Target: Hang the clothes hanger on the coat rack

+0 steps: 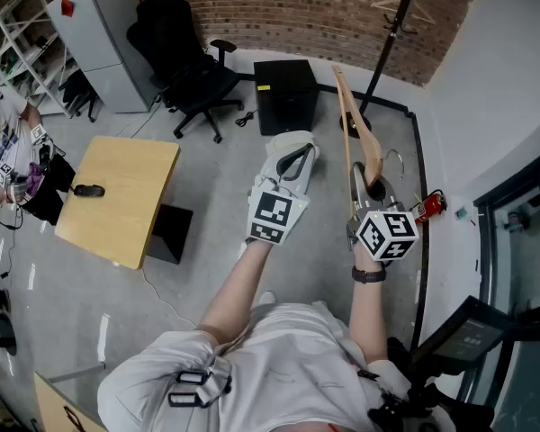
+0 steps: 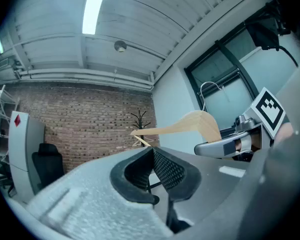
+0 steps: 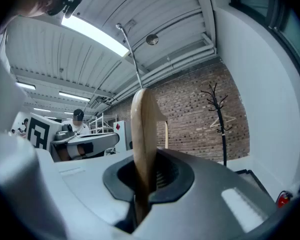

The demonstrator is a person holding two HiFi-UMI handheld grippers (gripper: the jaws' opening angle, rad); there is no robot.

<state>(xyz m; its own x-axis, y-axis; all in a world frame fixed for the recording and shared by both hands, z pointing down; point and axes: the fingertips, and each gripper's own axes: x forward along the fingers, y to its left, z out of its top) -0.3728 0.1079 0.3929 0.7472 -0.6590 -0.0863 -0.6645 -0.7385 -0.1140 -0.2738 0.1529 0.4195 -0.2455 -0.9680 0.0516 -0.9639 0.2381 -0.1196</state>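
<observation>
My right gripper [image 1: 374, 185] is shut on a wooden clothes hanger [image 1: 356, 126], which sticks out forward from the jaws. In the right gripper view the hanger [image 3: 144, 129] stands edge-on between the pads, its metal hook [image 3: 130, 49] rising above. The black coat rack [image 1: 389, 34] stands far ahead by the brick wall, with a pale hanger [image 1: 401, 8] on it; the rack [image 3: 220, 126] is to the right of my held hanger. My left gripper [image 1: 293, 162] is level beside it, shut and holding nothing. In the left gripper view its pads [image 2: 165, 169] meet at the tips.
A black office chair [image 1: 185, 72] and a black box [image 1: 286, 94] stand ahead on the floor. A wooden table [image 1: 121, 196] is at the left, a person [image 1: 2, 156] beyond it. A red fire extinguisher [image 1: 430, 207] sits by the right wall.
</observation>
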